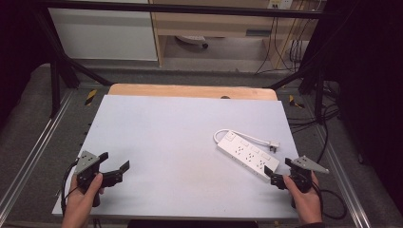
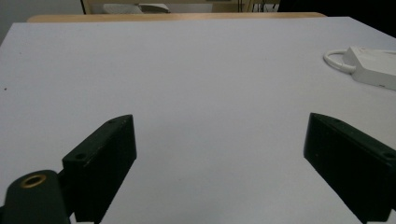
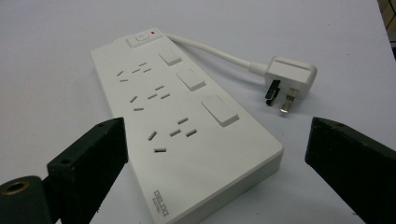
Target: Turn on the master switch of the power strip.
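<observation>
– What's on the left?
– The left gripper (image 1: 115,163), jaws spread wide over the pale grey tabletop (image 1: 171,137), holding nothing.
– And right?
– The right gripper (image 1: 278,167), jaws apart; the white plastic six-outlet power strip (image 3: 182,121) lies between and just ahead of them, its white plug (image 3: 289,77) beyond the right jaw.
</observation>
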A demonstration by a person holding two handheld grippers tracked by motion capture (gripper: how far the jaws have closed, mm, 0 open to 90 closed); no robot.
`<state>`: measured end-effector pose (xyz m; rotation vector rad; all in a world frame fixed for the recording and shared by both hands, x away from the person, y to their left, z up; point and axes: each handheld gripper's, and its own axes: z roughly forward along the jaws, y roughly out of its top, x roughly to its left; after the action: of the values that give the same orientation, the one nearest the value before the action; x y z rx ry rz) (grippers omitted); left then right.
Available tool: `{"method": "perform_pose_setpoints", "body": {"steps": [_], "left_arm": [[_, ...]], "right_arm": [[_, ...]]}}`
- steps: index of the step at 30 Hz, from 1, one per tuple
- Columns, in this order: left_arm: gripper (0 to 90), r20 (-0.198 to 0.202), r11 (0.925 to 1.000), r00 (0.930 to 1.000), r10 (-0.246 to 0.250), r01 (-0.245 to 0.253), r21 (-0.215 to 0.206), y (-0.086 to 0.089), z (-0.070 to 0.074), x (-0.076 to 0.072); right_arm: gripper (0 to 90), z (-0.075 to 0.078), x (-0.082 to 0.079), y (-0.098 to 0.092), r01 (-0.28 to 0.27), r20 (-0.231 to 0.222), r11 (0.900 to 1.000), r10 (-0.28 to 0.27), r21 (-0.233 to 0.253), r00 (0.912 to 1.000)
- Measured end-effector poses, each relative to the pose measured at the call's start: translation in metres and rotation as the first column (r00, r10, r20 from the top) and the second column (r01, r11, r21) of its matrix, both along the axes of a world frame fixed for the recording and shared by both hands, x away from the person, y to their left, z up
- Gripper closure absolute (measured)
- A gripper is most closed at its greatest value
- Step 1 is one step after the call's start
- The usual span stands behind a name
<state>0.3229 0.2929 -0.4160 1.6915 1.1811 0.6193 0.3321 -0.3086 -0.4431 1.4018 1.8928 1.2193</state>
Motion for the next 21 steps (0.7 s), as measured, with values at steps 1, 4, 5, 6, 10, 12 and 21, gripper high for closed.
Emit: {"method": "perform_pose_setpoints", "body": {"steps": [1,4,5,6,10,12,21], "left_arm": [[9.5,-0.005,1.0000,1.0000,-0.003,0.003,0.002,0.000,-0.001,0.000],[9.4,-0.001,0.9998,1.0000,-0.001,0.001,0.017,-0.001,-0.001,0.000],[9.4,0.001,0.9998,1.0000,-0.002,0.002,0.020,-0.001,-0.001,0.000],[9.2,0.000,0.9997,1.0000,-0.001,0.001,0.024,-0.001,-0.001,0.000],[8.7,-0.002,0.9995,1.0000,-0.007,0.007,0.031,-0.002,-0.002,0.001],[8.6,-0.004,0.9996,1.0000,-0.005,0.006,0.028,-0.003,-0.002,0.001],[6.8,-0.002,0.9982,0.9995,-0.030,0.030,0.052,-0.006,-0.003,0.001]], "right_arm": [[6.0,0.000,0.000,0.000,0.000,-0.002,1.000,0.000,0.000,1.0000],[5.8,0.001,0.000,0.000,-0.002,0.004,1.000,0.002,0.003,1.0000],[5.8,0.001,0.000,0.000,-0.002,0.004,1.000,0.002,0.003,1.0000],[5.8,0.001,0.000,0.000,-0.002,0.007,1.000,0.002,0.004,1.0000],[5.5,0.006,0.000,0.001,-0.012,0.035,1.000,0.012,0.006,0.9993],[4.9,0.007,0.001,0.001,-0.013,0.041,1.000,0.013,0.009,0.9991],[2.2,0.013,0.000,0.006,-0.028,0.048,0.999,0.027,0.033,0.9985]]}}
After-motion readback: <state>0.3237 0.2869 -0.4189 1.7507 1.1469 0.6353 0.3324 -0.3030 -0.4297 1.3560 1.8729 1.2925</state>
